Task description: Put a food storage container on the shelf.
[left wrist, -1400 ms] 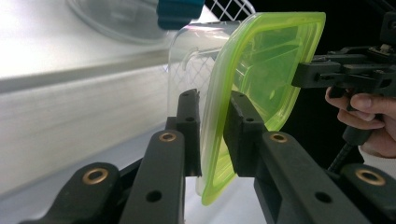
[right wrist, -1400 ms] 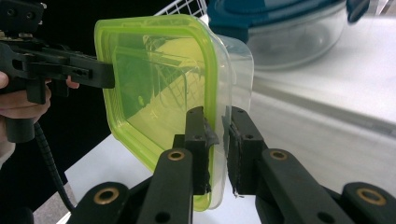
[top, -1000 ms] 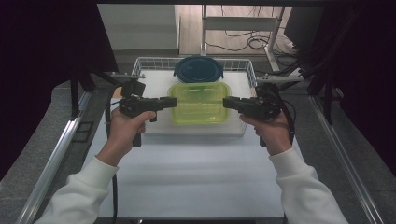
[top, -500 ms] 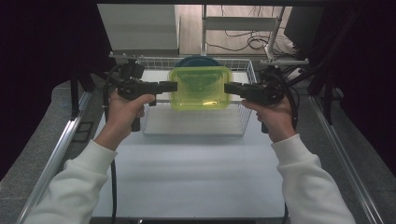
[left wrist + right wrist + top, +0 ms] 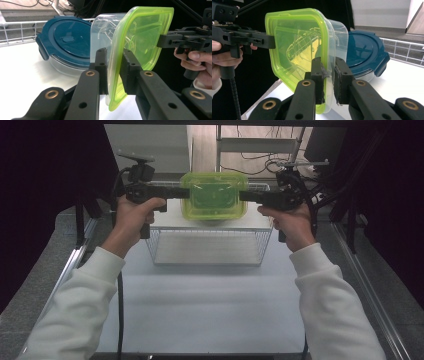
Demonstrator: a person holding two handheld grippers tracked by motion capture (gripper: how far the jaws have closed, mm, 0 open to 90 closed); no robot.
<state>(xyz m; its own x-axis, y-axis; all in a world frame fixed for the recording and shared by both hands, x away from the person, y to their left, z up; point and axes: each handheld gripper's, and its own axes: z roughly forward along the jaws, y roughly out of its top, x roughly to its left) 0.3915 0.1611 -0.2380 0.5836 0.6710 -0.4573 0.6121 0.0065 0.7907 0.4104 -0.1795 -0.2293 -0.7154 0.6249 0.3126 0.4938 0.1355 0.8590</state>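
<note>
Green-lidded container (image 5: 214,195) now lifted above basket (image 5: 210,247) — both grippers' fingers clamp its rim.

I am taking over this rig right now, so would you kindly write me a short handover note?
Left hand-held gripper: shut on the left rim of the green-lidded container.
Right hand-held gripper: shut on its right rim.
Things: the container hangs in the air between both, above the far end of the wire basket. The blue-lidded container sits on the white surface just behind it.
Done: container gripped on both sides and lifted.
Left: probably carry it clear and set it down level, then release both.
</note>
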